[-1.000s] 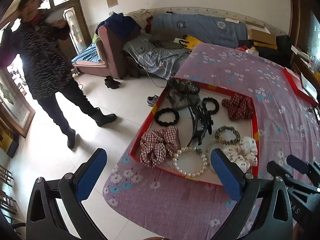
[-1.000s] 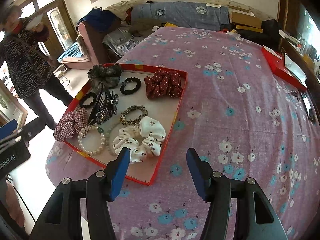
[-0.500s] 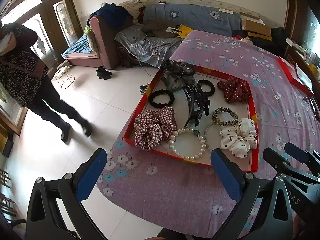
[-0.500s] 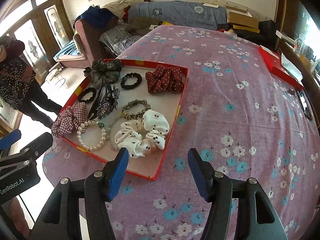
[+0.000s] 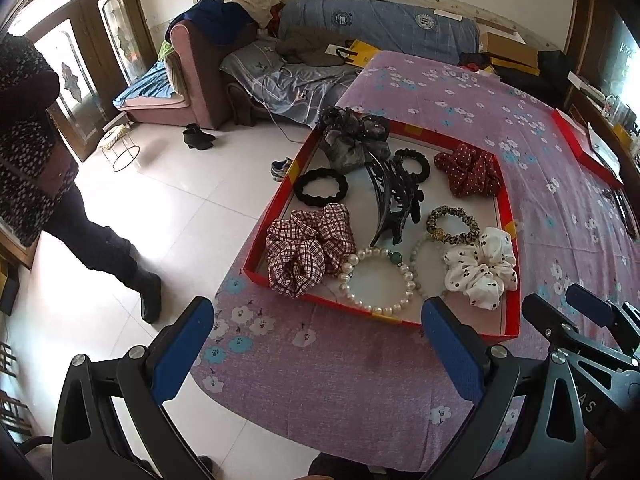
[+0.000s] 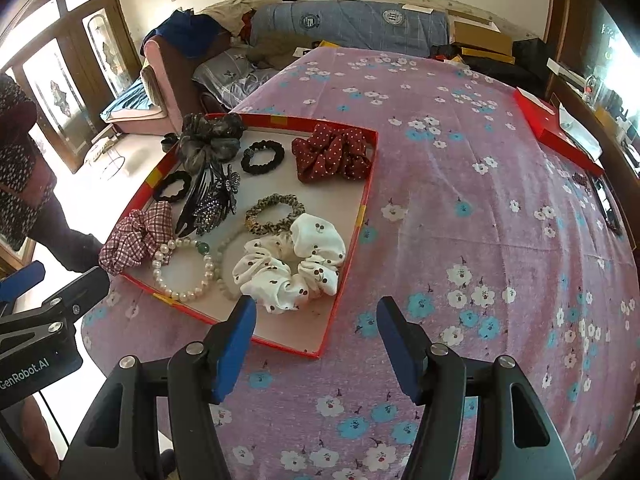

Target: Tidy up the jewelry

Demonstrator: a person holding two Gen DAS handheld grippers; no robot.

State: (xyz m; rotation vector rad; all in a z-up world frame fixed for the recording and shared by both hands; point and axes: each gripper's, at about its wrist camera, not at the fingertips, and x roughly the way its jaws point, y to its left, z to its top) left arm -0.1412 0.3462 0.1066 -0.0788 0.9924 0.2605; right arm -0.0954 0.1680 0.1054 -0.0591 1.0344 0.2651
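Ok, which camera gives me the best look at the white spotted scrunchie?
The right wrist view: the white spotted scrunchie lies large and unblocked just ahead of the open right gripper. The left wrist view shows it smaller, off to the right in the red tray.

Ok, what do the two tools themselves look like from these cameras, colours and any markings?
Both match: the left tool and right tool have black angular frames with silver screws and triangular cut-outs, and each finger ends in a flat blue pad. Seen from the right camera, the left tool's body carries white "GenRobot.AI" lettering. No cables or sleeves are visible.
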